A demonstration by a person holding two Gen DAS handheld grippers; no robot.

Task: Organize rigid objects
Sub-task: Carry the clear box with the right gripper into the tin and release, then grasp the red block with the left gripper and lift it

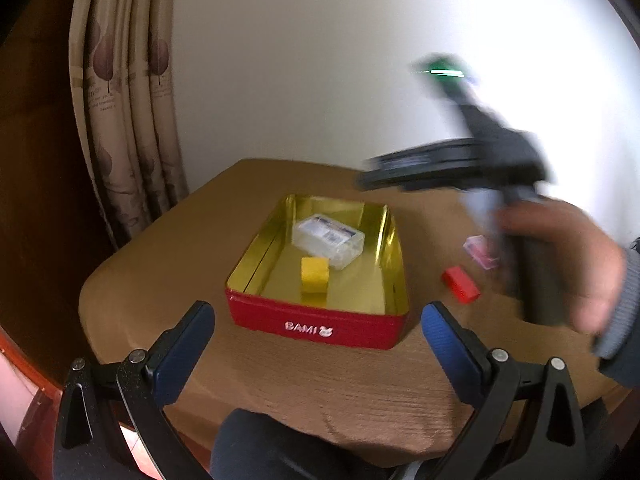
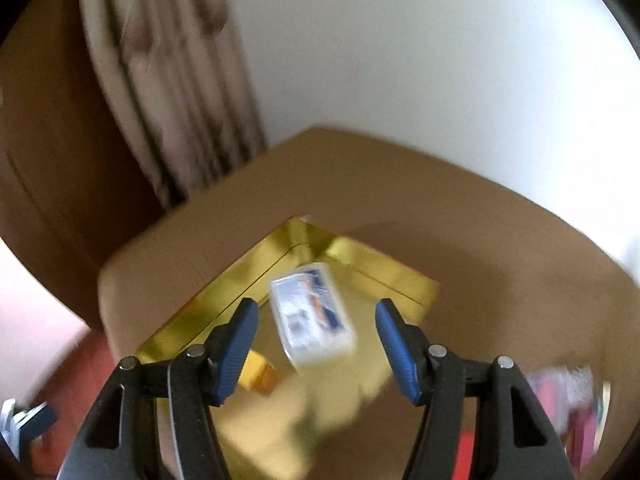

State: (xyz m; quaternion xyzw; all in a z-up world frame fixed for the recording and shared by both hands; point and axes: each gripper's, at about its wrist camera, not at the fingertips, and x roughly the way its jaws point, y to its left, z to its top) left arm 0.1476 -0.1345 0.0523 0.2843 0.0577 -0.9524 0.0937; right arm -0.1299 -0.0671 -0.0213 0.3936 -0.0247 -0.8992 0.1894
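A red tin with a gold inside, marked BAMI, stands open on the brown table. In it lie a clear plastic box and a yellow block. My left gripper is open just in front of the tin's near wall, holding nothing. A hand holds my right gripper, blurred, above the table to the right of the tin. In the right wrist view my right gripper is open above the tin's gold rim. The clear box lies below, apart from the pads, and the yellow block shows behind the left finger.
A red block and a pink packet lie on the table right of the tin; the pink packet shows blurred in the right wrist view. A patterned curtain hangs at the back left, beside a white wall. Dark cloth sits at the table's near edge.
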